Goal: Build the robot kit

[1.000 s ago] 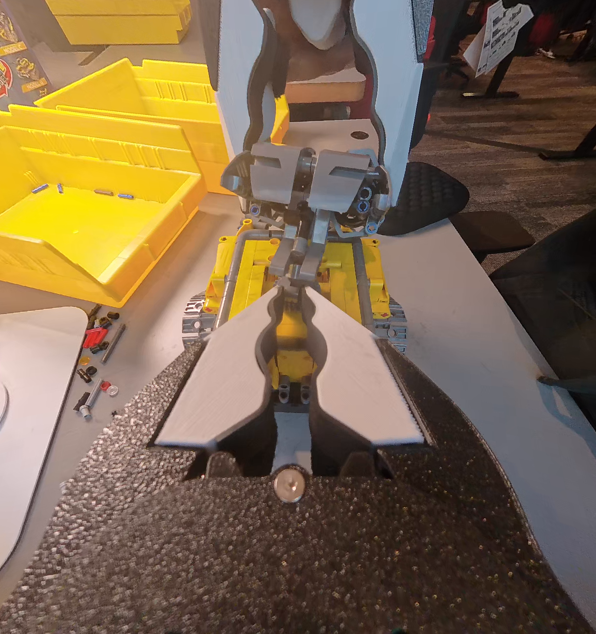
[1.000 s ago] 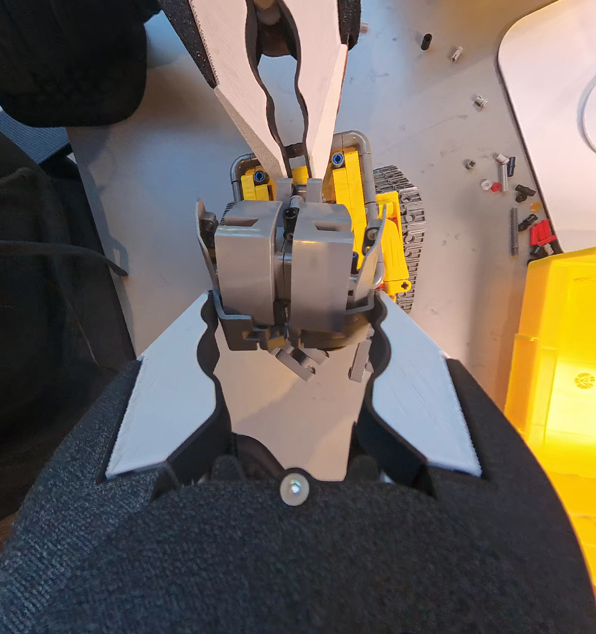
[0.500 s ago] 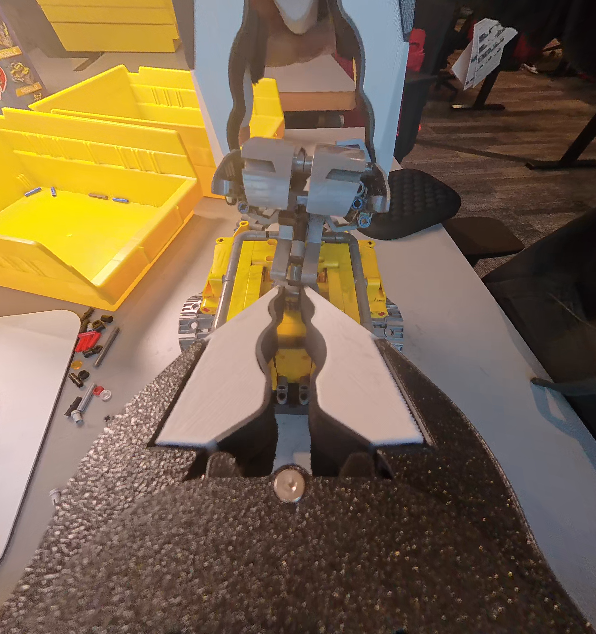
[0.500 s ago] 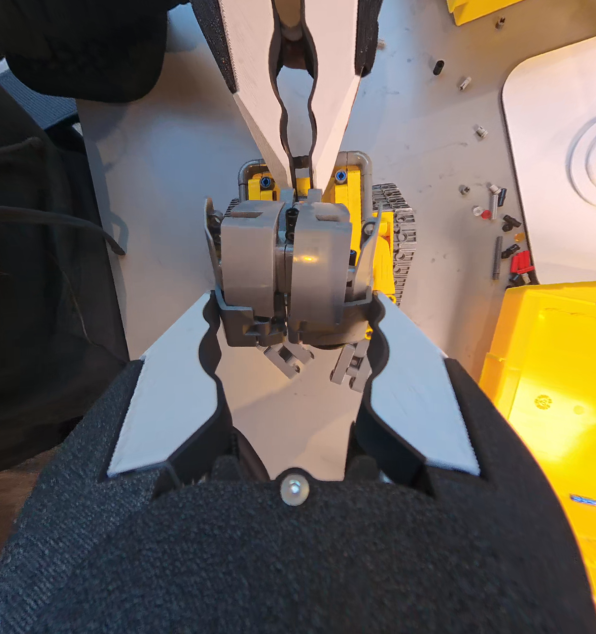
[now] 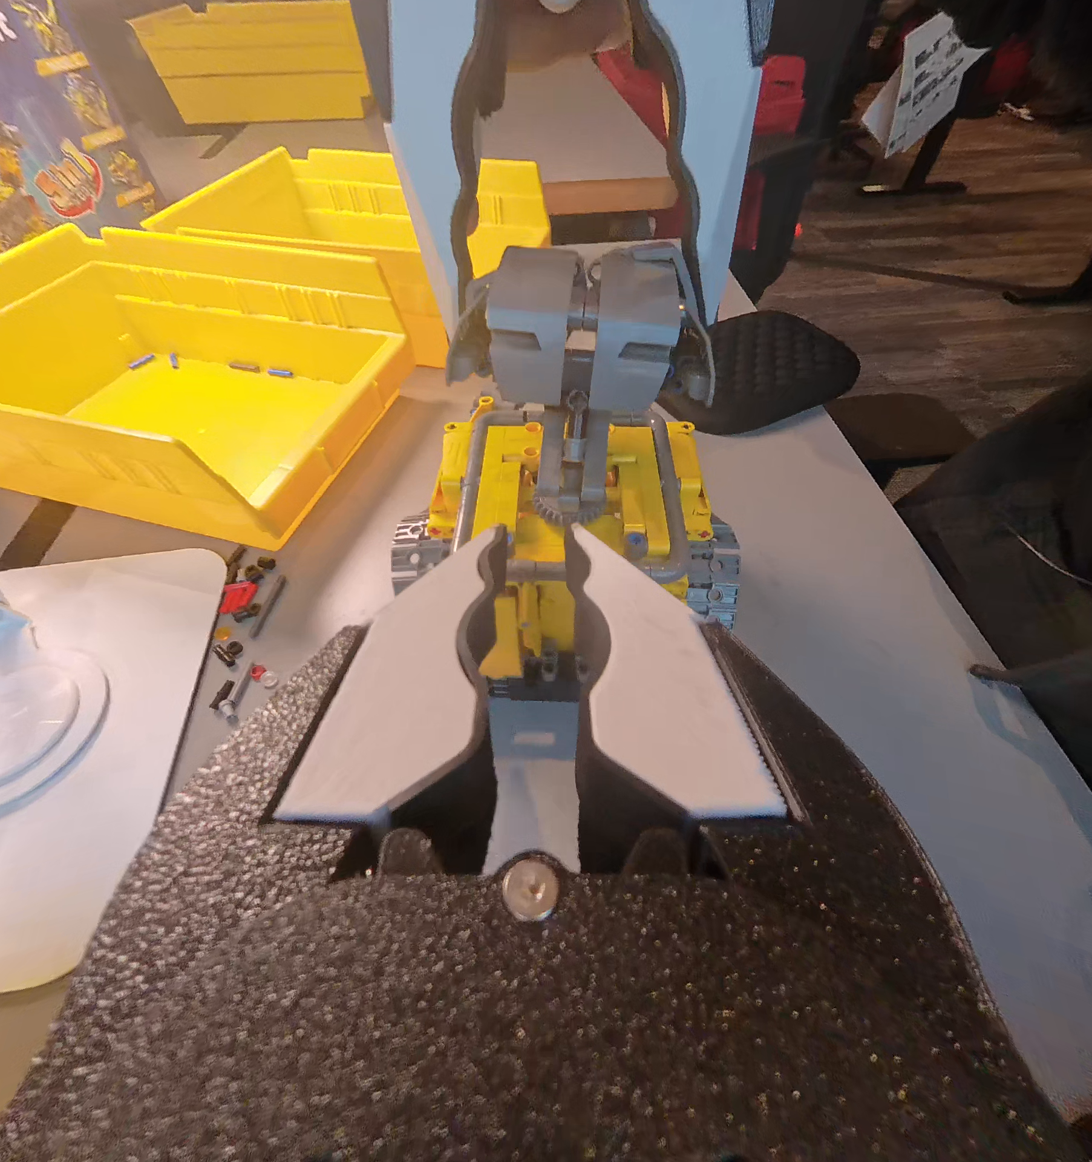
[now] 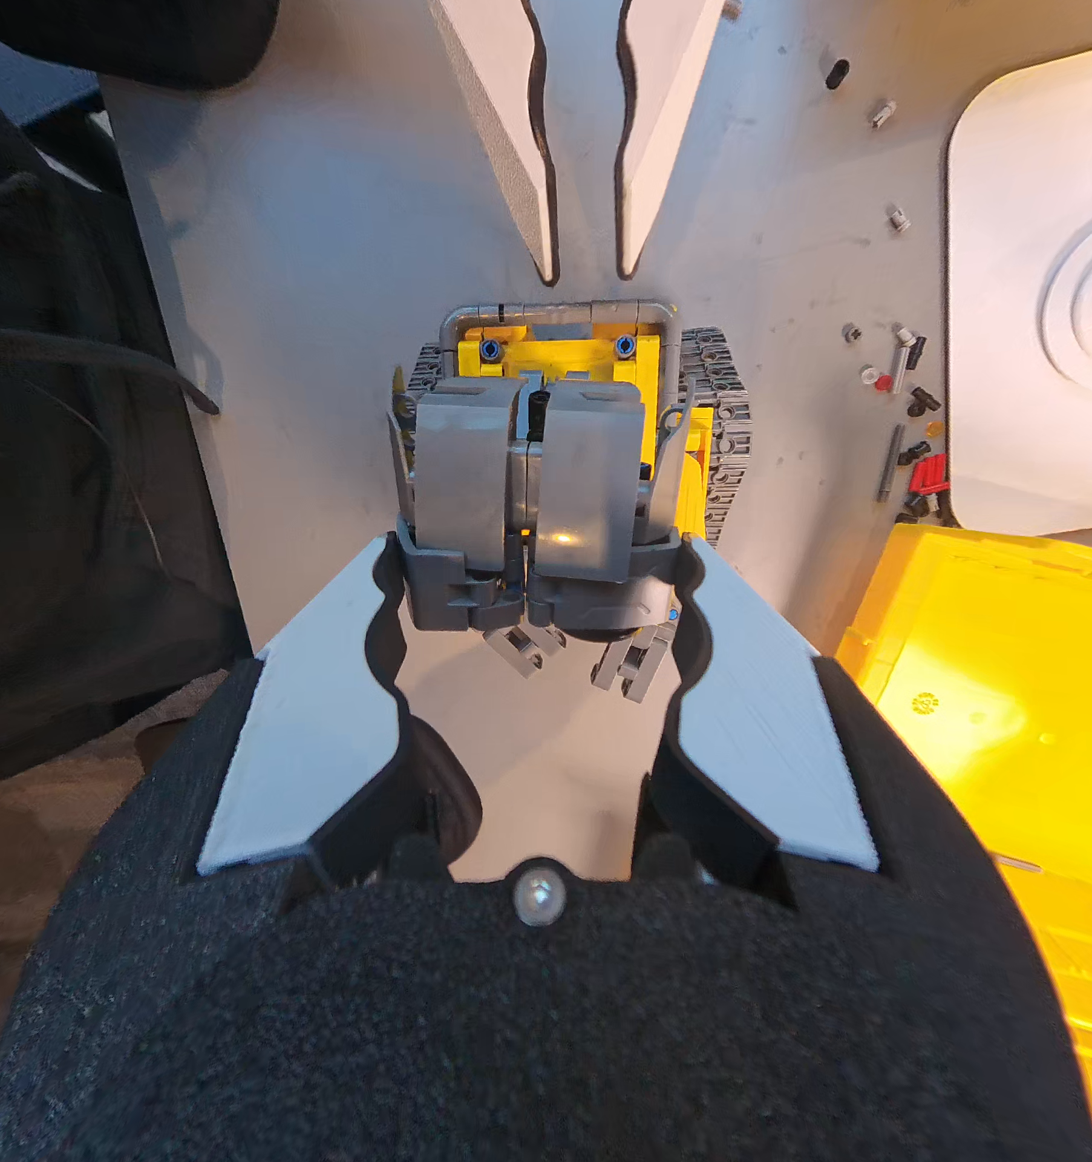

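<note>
A yellow brick-built tracked model stands on the grey table, with a grey two-part head on a grey neck with a gear. My right gripper is shut on the sides of that head. It shows in the left wrist view as two white fingers on either side of the head. My left gripper is open and empty, just short of the model's near end. In the right wrist view the left gripper hangs a little beyond the model's body, clear of it.
Open yellow bins stand to the left, one also in the right wrist view. Small loose parts lie beside a white stand base. A black pad and dark chairs lie past the table's right edge. The tips of one gripper are about 8 centimeters away from the tips of the other.
My left gripper has let go of the grey neck, opened and drawn back from the model. The right gripper keeps hold of the head, which now stands higher on its neck.
</note>
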### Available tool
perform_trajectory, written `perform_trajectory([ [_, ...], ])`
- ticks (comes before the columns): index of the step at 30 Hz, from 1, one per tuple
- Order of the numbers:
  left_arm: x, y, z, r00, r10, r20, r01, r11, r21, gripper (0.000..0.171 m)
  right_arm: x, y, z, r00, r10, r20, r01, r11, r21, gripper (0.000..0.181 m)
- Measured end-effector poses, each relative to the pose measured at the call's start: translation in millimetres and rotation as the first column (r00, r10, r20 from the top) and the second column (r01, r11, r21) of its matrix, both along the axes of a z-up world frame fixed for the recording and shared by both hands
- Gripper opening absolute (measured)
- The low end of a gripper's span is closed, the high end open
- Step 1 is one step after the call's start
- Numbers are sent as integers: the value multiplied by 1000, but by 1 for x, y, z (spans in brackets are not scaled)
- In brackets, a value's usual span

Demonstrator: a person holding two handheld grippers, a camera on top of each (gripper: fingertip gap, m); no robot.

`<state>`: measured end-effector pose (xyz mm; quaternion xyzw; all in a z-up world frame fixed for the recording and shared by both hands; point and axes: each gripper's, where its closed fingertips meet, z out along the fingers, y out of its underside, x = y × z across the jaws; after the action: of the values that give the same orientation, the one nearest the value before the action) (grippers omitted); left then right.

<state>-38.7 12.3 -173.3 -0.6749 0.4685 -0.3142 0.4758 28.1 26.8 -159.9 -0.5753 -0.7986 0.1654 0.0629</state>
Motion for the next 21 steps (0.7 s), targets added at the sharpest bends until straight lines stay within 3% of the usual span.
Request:
perform_trajectory([
  [5, 19, 0, -15, 999, -17, -44, 16, 1000, -19, 30, -5, 1, 1, 996, 33, 86, -36, 999, 33, 87],
  [10, 29, -1, -24, 996, -25, -91, 25, 1000, -7, 23, -12, -2, 8, 992, 41, 118, -46, 998, 33, 87],
  [21, 19, -9, -14, 994, -56, -94, 55, 998, -8, 28, -14, -3, 7, 971, 57, 233, -75, 995, 68, 86],
])
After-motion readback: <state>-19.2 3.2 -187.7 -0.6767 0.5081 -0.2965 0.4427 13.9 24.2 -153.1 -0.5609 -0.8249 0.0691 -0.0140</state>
